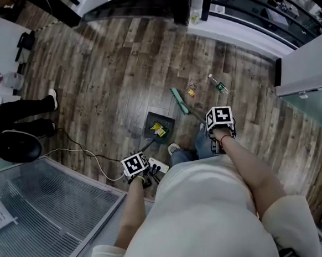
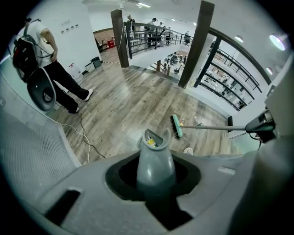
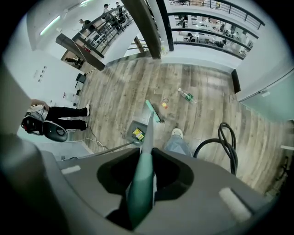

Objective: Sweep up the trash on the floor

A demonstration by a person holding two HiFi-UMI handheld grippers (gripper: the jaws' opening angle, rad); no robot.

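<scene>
1. Two grippers are in use, one in each hand. The left gripper (image 2: pixel 155 181) is closed around the grey dustpan handle (image 2: pixel 155 158), which fills the gap between its jaws.
2. The right gripper (image 3: pixel 141 183) is clamped on the teal grip of the broom handle (image 3: pixel 148 133), with a jaw pressed against each side.
3. The dustpan (image 1: pixel 159 123) sits low on the wood floor (image 1: pixel 109 82), just ahead of the person's own shoe (image 1: pixel 173 148).
4. One yellow wrapper (image 1: pixel 159 130) lies inside the dustpan.
5. The green broom head (image 1: pixel 180 101) is on the floor beyond the dustpan, near it but apart. It lies between the pan and the loose trash.
6. Loose trash is on the boards. A small yellowish scrap (image 1: pixel 191 92) lies just beside the broom head. A plastic bottle (image 1: pixel 218 84) lies on its side farther out.
7. A bystander (image 1: pixel 26 109) in black trousers stands at the left edge, well apart. A thin cable (image 1: pixel 81 149) trails across the floor from that side toward the left gripper.
</scene>
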